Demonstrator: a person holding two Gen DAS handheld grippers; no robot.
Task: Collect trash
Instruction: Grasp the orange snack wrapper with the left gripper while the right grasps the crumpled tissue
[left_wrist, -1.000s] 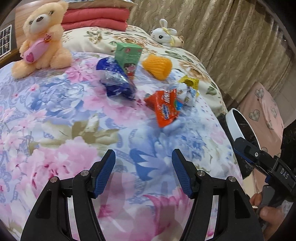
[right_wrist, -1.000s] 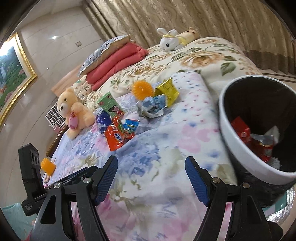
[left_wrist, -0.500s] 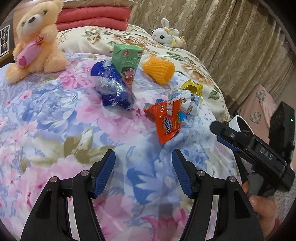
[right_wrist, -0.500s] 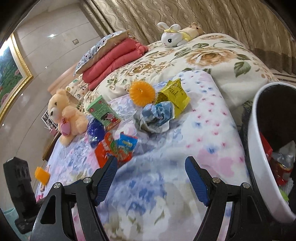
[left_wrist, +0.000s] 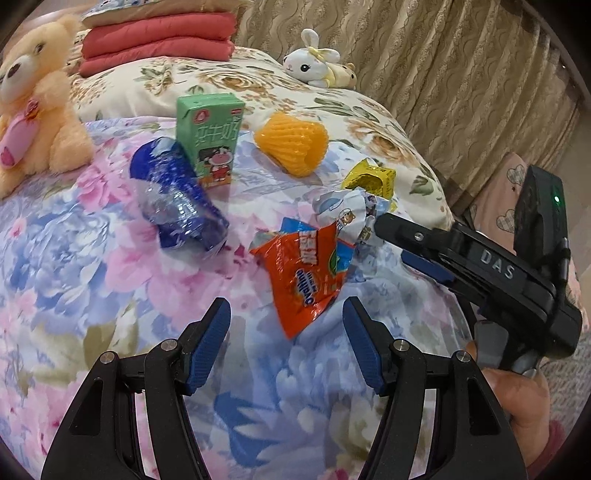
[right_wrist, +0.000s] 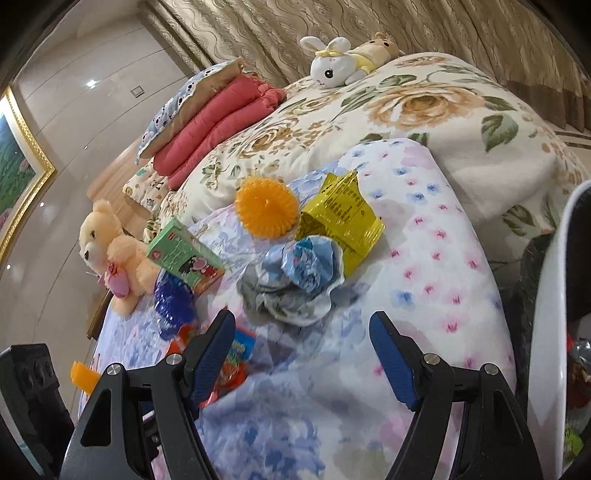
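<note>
My left gripper: gaping, hovering before the orange wrapper.
My right gripper: gaping, nearing the crumpled wrapper.

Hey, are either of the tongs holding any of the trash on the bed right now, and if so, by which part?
Nothing is held. The left tongs and right tongs are both open and empty above the bedspread.
</note>
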